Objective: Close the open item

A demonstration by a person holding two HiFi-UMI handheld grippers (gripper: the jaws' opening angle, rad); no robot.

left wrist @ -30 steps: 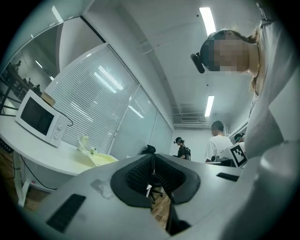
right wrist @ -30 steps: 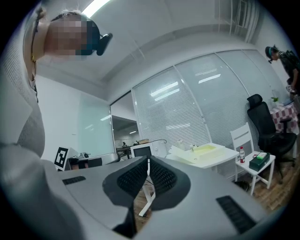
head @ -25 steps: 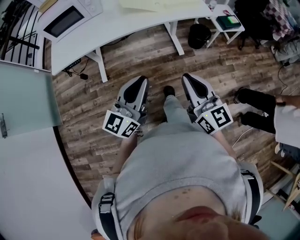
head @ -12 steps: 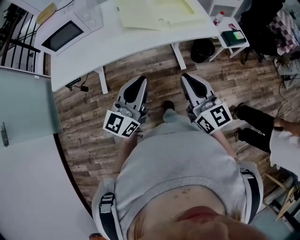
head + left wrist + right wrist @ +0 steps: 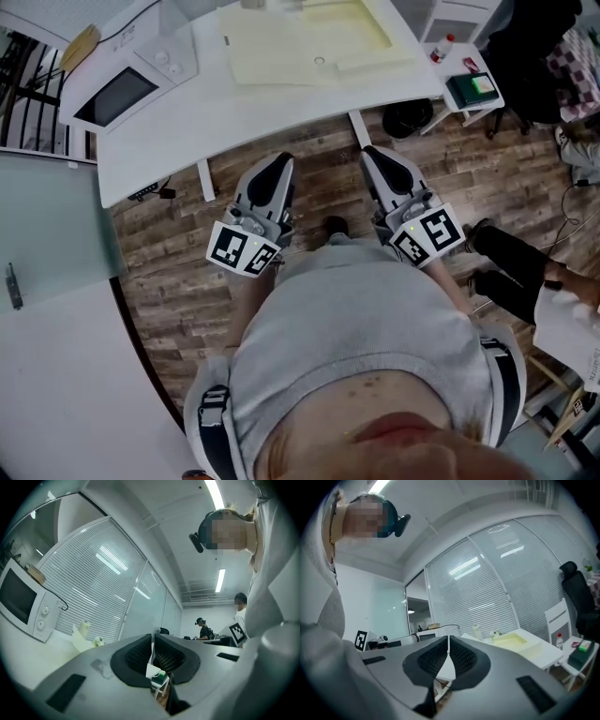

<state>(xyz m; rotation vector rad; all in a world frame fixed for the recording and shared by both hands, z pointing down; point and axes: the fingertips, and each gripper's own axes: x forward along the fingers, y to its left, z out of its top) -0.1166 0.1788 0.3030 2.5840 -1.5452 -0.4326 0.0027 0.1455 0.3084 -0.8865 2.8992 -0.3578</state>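
Pale-yellow case (image 5: 300, 42), lying spread flat on the white desk (image 5: 187, 122), looks like the open item, though that is a judgement; the microwave (image 5: 127, 84) at 10 o'clock from it seems to have its door shut. Since 1 second ago the desk has slid further into the head view, bringing the whole case into sight at 12 o'clock of the person. That suggests the approach is under way and nothing has been touched yet. The 2 grippers stay side by side at the person's chest: left gripper (image 5: 281, 161) and right gripper (image 5: 375, 155) are both clenched on nothing, well apart from the case.
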